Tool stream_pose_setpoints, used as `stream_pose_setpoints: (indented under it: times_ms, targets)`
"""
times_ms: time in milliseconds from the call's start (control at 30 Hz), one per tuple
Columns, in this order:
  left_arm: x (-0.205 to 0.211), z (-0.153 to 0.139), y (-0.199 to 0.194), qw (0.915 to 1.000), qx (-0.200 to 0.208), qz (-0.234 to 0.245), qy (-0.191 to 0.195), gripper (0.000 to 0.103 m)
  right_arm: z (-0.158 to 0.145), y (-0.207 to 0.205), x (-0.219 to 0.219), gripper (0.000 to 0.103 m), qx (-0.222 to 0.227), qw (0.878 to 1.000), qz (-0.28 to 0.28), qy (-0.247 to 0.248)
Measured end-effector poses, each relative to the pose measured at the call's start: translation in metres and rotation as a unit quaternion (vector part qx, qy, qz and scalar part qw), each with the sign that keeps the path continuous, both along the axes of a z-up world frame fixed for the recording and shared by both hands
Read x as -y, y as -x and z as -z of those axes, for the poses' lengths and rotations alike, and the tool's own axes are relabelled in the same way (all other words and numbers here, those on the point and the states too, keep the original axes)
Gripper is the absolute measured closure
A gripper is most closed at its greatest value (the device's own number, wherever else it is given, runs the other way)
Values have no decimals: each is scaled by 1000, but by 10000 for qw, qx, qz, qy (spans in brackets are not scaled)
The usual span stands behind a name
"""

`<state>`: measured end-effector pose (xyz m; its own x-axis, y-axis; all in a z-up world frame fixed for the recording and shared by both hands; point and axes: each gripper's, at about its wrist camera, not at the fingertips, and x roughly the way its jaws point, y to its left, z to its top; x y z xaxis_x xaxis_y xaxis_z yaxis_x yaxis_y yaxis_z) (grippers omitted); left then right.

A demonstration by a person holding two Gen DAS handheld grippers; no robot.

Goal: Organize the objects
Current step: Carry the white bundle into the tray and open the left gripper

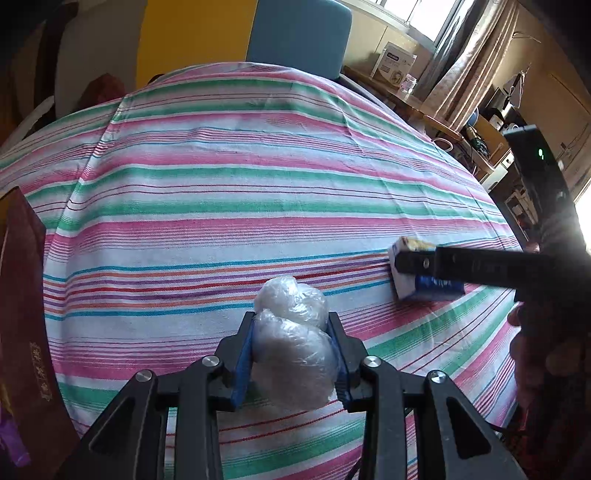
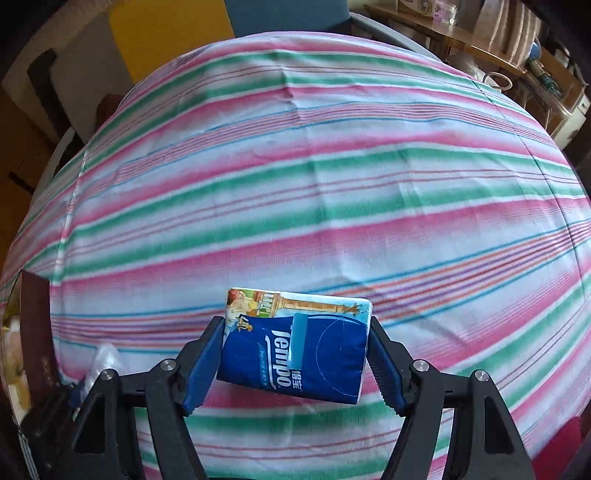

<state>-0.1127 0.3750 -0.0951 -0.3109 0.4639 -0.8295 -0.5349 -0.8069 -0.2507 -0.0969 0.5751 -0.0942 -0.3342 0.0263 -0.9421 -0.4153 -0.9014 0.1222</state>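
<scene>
My left gripper is shut on a crumpled clear plastic bag, low over the striped tablecloth. To its right, a blue and white tissue pack sits between the fingers of my right gripper, which a hand holds. In the right wrist view the same tissue pack is pinched slightly tilted between the blue pads of the right gripper. The plastic bag and part of the left gripper show at the bottom left.
A dark red box stands at the table's left edge. A blue chair back rises behind the far edge. A wooden shelf with a white carton and clutter lies beyond the right side.
</scene>
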Motion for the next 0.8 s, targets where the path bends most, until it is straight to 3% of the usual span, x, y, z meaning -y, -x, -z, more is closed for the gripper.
stream_pose_setpoints:
  times_ms: [267,533,800]
  targets:
    - [39,-53,-25,9972,-733,-111,-27,67,9,-9,-5,29,-131,9997,-25,194]
    - [83,-88,-50,9925,-1181,-291,-111,67,13,-8,-8,28,-173,9997,-40,184]
    - [126,-110,-66,9866,-1514,-573,-176,67,19,-3,7,25,-12,9991,-325,-264]
